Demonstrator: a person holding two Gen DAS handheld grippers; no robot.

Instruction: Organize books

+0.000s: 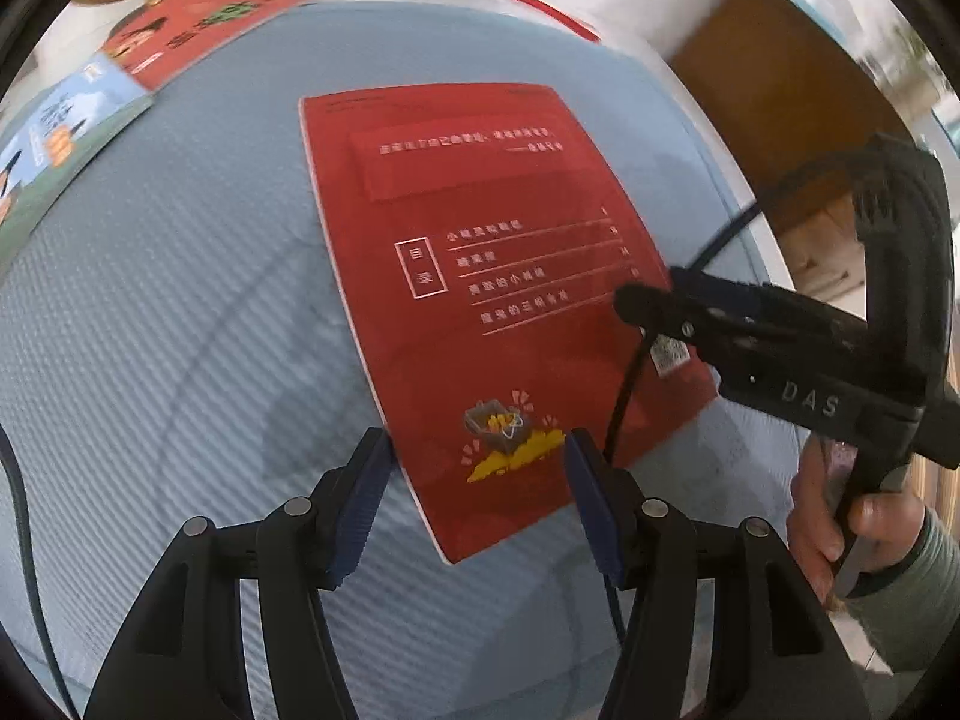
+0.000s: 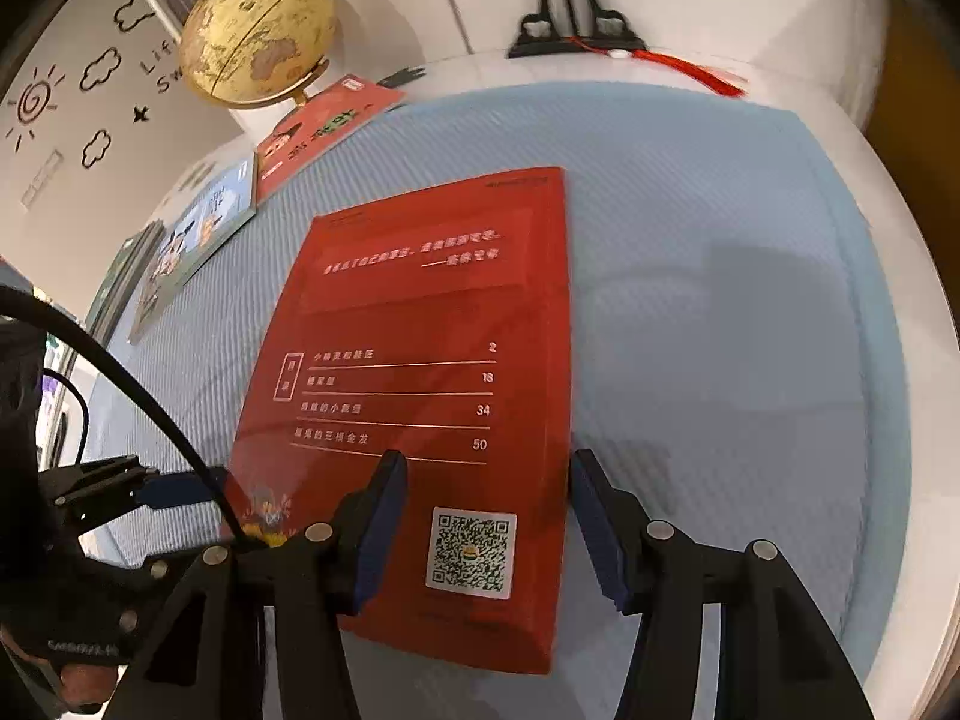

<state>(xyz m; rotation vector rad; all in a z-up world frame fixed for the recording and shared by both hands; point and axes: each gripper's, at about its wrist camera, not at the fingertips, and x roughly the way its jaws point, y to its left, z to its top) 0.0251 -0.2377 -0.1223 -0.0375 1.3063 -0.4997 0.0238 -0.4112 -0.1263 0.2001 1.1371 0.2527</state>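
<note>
A blue mat covers the white table, and in your left wrist view the red book lies flat on it, back cover up, its long axis running away from you and tilted slightly left; your left gripper hangs over the near-left corner with its jaws parted and holding nothing, while the right gripper reaches in over the book's right edge. In your right wrist view the book runs straight ahead, and the right gripper, empty and partly open, straddles its near-right edge, so both hands are equally close.
</note>
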